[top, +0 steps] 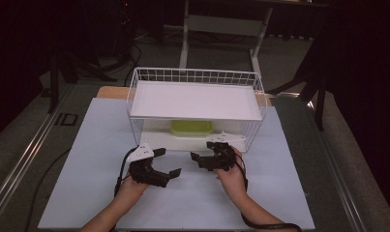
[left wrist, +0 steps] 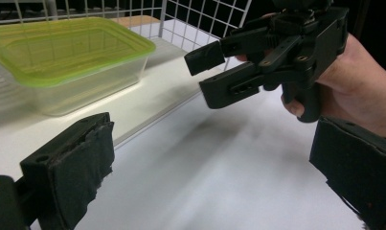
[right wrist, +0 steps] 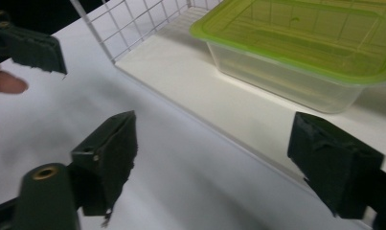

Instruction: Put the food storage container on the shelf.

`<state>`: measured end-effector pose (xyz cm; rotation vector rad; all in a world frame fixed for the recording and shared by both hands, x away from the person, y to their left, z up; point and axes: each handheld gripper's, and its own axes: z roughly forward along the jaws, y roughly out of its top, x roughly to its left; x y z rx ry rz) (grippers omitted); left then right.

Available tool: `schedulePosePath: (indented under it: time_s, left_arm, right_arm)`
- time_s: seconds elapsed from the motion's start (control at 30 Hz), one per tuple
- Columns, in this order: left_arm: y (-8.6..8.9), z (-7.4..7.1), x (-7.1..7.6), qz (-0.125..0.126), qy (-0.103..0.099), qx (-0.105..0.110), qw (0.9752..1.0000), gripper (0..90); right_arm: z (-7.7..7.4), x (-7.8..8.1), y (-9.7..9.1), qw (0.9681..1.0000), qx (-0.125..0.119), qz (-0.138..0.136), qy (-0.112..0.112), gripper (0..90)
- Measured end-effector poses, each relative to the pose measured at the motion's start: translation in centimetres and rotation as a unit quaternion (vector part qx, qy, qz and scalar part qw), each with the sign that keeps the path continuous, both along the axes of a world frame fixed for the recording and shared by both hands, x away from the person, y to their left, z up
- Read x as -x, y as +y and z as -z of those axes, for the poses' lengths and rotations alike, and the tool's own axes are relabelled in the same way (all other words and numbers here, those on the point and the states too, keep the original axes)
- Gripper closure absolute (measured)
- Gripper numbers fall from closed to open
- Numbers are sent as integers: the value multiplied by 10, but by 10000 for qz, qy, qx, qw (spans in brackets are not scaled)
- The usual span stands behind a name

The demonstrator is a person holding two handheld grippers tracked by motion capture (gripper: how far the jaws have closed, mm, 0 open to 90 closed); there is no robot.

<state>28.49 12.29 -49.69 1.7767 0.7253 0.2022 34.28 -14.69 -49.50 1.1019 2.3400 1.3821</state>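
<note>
The green-lidded container (top: 192, 127) sat on the lower shelf (top: 183, 141) of the white wire rack (top: 196, 76), at about 12 o'clock from both hands, upright with its lid on — its long axis ran 9 to 3 across the table (top: 96, 145), one long side facing the person. The upper shelf (top: 195, 100) roofed it over (leaving just a low slot at the front), and wire mesh walled the ends. The left gripper (top: 167, 162) hovered over the table at 7 o'clock of the container, jaws wide apart, nothing between them. The right gripper (top: 196, 160) hung at 5 o'clock, just outside the shelf's front edge, jaws spread and empty. In the right gripper view the container (right wrist: 300, 52) lay beyond the pads, clear of them. The two grippers faced each other, near but apart.
</note>
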Motion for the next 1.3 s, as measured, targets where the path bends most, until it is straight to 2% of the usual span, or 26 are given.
schedulePosePath:
  time_s: [0.07,0.13,0.17,0.33,0.5,0.87,1.0,1.2,1.3]
  left_arm:
    - [1,-2,1,66,-47,-45,10000,23]
    - [2,-3,2,178,-29,-47,9998,23]
    - [2,-3,3,193,-63,-45,9998,23]
    - [8,-6,10,315,-117,-41,9994,23]
    - [14,-6,18,314,-144,-69,9994,23]
    - [33,-8,36,279,-137,-142,9994,23]
    - [41,-7,44,252,-99,-155,9995,23]
    - [52,-3,53,165,-74,-278,9994,23]
    - [56,-1,57,145,-76,-344,9993,23]
  right_arm:
    - [-2,3,-4,10000,36,10,-81,171]
    - [-4,7,-8,10000,-30,-33,-42,170]
    - [-5,9,-10,10000,24,-12,-62,170]
    - [-8,21,-22,9999,-20,-14,-168,171]
    - [-10,31,-34,9999,6,3,-158,171]
    - [-14,53,-55,9998,-144,-80,-124,174]
    - [-18,62,-60,9997,-117,5,-201,199]
    - [-21,74,-71,9995,27,-73,-309,198]
    - [-19,77,-77,9994,-2,-157,-302,191]
